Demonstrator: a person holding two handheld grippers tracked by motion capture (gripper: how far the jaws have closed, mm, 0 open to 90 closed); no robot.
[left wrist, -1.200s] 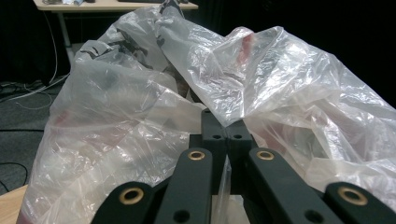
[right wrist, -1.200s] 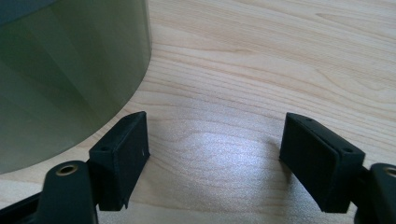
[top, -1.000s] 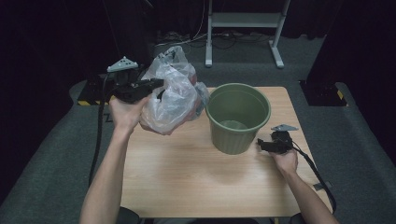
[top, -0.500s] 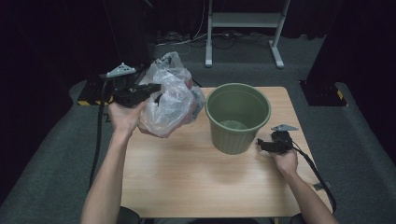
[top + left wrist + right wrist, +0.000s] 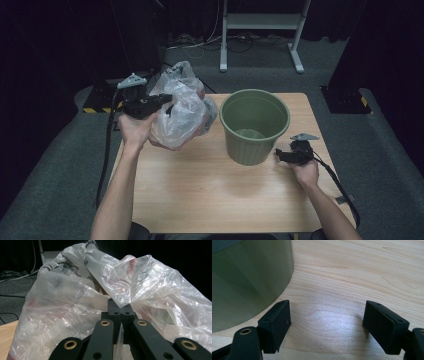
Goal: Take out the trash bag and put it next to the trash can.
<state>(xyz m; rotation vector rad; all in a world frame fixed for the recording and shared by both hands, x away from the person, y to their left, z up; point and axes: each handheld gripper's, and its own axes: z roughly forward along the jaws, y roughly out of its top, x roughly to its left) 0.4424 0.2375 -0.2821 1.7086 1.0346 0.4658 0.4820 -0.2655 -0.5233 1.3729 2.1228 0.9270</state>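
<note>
The left gripper [image 5: 121, 312] has its fingers pinched tight on a crinkly clear plastic bag [image 5: 181, 112], holding it up over the counter [image 5: 210, 190], left of the green bucket [image 5: 254, 125]. The right gripper [image 5: 327, 320] rests beside the bucket, fingers wide apart.

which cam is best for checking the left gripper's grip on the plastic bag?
Left gripper view: the left gripper has its jaws shut on a fold of the plastic bag, film pinched between them. The high view shows the whole bag held beside the green bucket, with the pinch itself hidden.
</note>
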